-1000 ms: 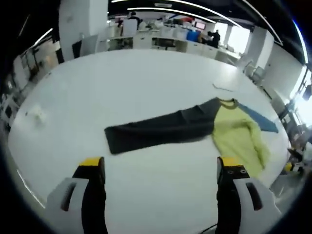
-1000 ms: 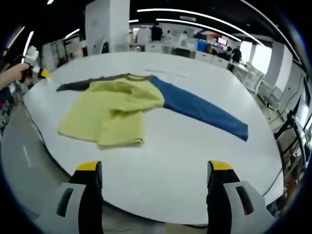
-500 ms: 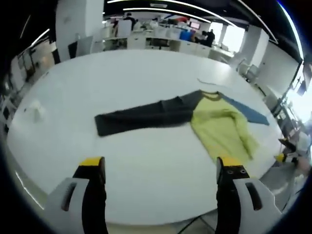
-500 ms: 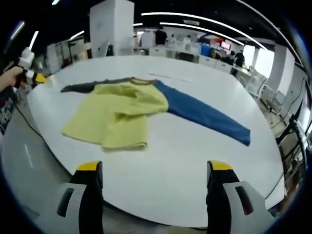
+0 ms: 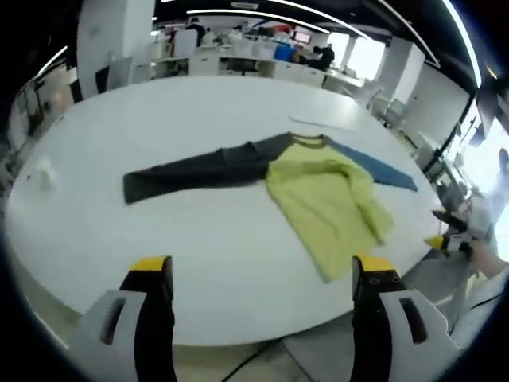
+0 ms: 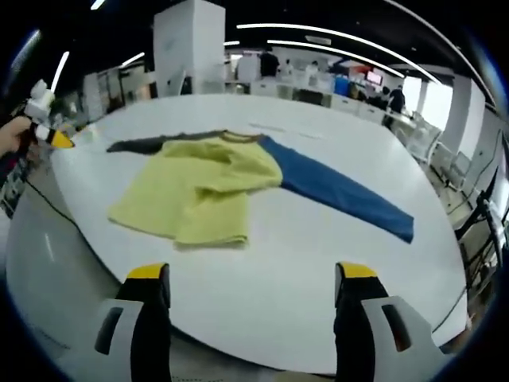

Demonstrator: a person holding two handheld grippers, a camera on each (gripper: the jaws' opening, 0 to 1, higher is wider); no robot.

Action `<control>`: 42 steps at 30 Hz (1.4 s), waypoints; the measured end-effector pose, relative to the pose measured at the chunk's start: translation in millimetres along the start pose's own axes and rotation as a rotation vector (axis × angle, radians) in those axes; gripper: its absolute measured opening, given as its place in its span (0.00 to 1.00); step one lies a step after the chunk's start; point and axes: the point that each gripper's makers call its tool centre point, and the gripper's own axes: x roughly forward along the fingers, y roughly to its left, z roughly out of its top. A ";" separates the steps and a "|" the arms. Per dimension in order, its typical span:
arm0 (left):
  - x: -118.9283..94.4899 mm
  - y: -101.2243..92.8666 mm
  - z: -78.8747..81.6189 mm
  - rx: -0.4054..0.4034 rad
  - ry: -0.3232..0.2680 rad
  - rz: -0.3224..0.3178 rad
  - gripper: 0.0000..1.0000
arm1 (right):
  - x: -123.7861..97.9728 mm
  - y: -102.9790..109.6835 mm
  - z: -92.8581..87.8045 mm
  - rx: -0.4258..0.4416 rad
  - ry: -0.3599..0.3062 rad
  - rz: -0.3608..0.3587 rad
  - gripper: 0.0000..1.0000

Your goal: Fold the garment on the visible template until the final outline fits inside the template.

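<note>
Right gripper view: garment (image 6: 207, 187) spread on table (image 6: 302, 255).

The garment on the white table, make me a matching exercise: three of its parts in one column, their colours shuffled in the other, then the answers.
Column one:
1. garment body
2. sleeve stretched toward the right of the right gripper view
3. sleeve stretched toward the left of the left gripper view

Column two:
A. dark grey
B. yellow-green
C. blue

Pairs: 1-B, 2-C, 3-A
</note>
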 end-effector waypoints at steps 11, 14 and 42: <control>18.3 -44.0 -49.7 0.002 0.100 -0.080 0.89 | -0.4 1.9 1.7 -0.016 -0.011 0.005 0.84; 19.3 -49.6 -57.8 0.009 0.114 -0.091 0.89 | -0.4 2.0 2.0 -0.016 -0.013 0.005 0.84; 40.4 -62.7 -67.0 0.031 0.158 -0.140 0.84 | 1.1 4.6 -2.0 -0.024 0.014 0.017 0.83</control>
